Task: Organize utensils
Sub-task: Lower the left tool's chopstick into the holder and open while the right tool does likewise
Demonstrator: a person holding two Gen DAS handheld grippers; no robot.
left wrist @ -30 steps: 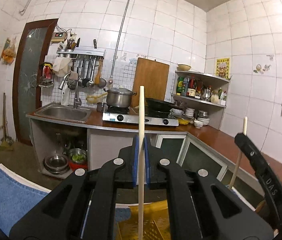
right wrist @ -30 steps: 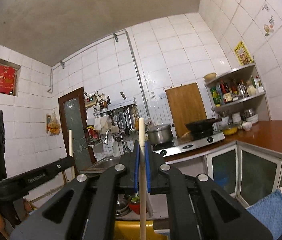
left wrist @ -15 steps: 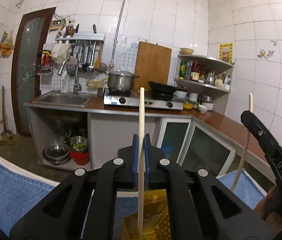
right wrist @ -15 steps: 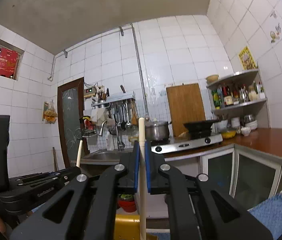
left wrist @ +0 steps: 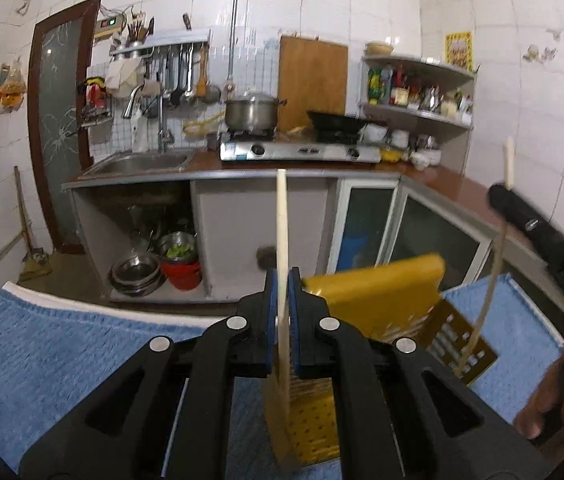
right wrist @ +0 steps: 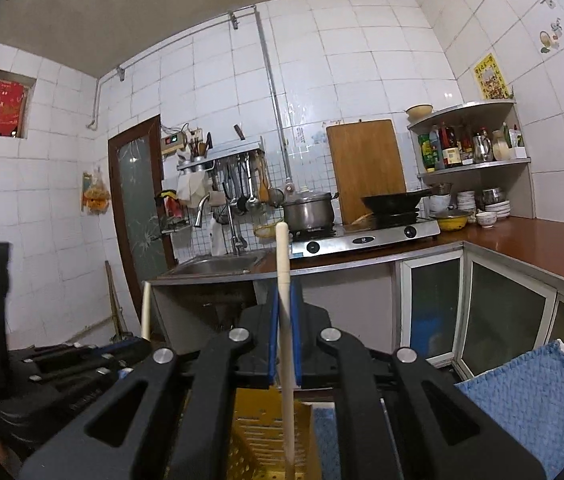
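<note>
The left gripper (left wrist: 282, 300) is clenched on a pale chopstick (left wrist: 281, 216) that stands upright between its blue pads, its lower end reaching down toward a yellow perforated basket (left wrist: 381, 296) resting on a blue towel (left wrist: 62, 352). The right gripper (right wrist: 283, 320) likewise grips a second chopstick (right wrist: 282, 256), also upright, with the basket just below; whether either tip is inside the basket is hard to tell through the blur. Seen from the left wrist, the right gripper and its chopstick lean in at the right edge. Farther off stand a counter with a sink (left wrist: 142, 162), a stove (right wrist: 361, 236), a steel pot (right wrist: 307, 210) and a corner shelf (right wrist: 473, 136).
</note>
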